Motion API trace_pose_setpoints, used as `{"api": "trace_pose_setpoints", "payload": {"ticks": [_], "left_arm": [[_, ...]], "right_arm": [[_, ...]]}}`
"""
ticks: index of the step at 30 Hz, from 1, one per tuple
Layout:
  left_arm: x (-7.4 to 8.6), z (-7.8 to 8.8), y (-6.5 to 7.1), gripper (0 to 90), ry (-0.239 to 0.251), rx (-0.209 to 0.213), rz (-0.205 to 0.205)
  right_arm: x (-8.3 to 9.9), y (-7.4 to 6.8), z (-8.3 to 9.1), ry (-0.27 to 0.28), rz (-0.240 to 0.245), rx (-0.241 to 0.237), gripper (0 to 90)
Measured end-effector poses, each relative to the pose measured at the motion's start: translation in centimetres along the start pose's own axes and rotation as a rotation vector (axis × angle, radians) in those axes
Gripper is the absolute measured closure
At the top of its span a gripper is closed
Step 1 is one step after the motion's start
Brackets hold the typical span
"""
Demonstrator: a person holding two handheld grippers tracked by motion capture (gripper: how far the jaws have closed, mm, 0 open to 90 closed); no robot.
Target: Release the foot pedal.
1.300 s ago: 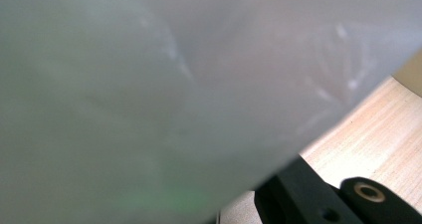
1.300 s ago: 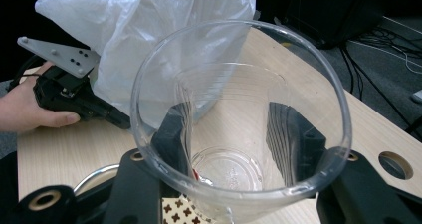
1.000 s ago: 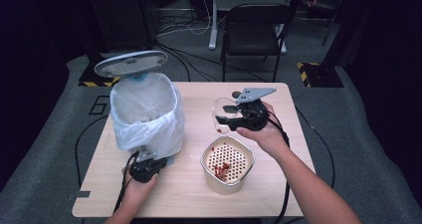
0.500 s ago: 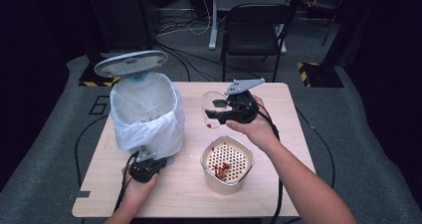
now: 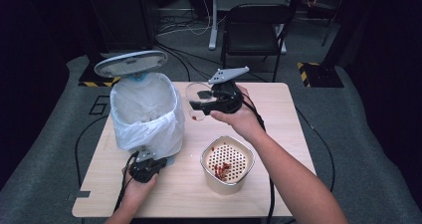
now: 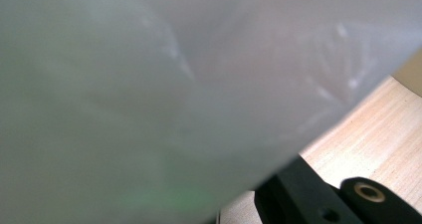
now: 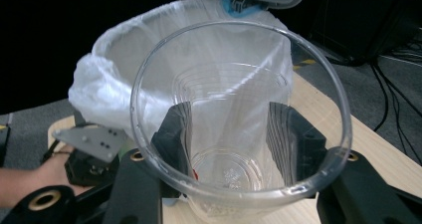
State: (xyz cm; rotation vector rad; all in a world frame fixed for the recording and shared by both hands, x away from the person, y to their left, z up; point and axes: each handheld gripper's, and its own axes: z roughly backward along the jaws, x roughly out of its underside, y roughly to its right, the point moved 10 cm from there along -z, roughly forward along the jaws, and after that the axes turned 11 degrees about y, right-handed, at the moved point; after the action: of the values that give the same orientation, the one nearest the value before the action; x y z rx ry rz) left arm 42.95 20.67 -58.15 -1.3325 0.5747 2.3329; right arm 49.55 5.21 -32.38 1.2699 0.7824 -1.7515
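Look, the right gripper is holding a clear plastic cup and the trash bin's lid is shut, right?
Not quite. The right gripper does hold the clear plastic cup, but the trash bin is open: its lid stands tipped up behind the white bag, as the high view shows.

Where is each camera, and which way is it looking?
High view: above the person's side, looking forward and down on the table; both forearms, left gripper, right gripper.
Left gripper view: on the left gripper, pressed close to the white bag; a black jaw at bottom.
Right gripper view: on the right gripper, facing the bin over the clear cup in its jaws.
Shared: bin bag, table.
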Motion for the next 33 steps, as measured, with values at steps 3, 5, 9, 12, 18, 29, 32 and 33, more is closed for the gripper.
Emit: {"api": "trace_pose_setpoints", "payload": {"ticks": [3, 5, 9, 12, 18, 29, 32, 33], "left_arm": [[-0.2, -0.2, 0.3, 90.0, 0.024, 0.005, 0.020], [-0.2, -0.2, 0.3, 90.0, 0.022, 0.011, 0.017], [-0.2, -0.2, 0.3, 90.0, 0.023, 0.011, 0.017], [-0.2, -0.2, 0.3, 90.0, 0.026, 0.002, 0.025], [-0.2, -0.2, 0.3, 90.0, 0.025, 0.004, 0.023], [-0.2, -0.2, 0.3, 90.0, 0.027, 0.002, 0.028], [-0.3, -0.2, 0.3, 90.0, 0.029, 0.007, 0.026], [-0.2, -0.2, 0.3, 90.0, 0.029, 0.007, 0.025]], "right_arm": [[-0.8, -0.1, -0.6, 0.003, -0.009, 0.004, 53.0], [-1.4, -0.2, -1.1, 0.009, -0.003, 0.001, 53.0], [-2.3, -0.5, -2.0, 0.008, 0.004, -0.005, 53.0], [-2.6, -0.6, -2.5, 0.008, 0.013, -0.009, 52.9], [-3.4, -1.0, -3.8, 0.021, 0.010, -0.022, 52.8], [-4.2, -2.8, -7.0, 0.015, 0.027, -0.042, 52.6], [-4.2, -3.0, -7.6, 0.007, 0.034, -0.044, 52.5], [-4.2, -3.1, -7.8, 0.006, 0.037, -0.043, 52.5]]}}
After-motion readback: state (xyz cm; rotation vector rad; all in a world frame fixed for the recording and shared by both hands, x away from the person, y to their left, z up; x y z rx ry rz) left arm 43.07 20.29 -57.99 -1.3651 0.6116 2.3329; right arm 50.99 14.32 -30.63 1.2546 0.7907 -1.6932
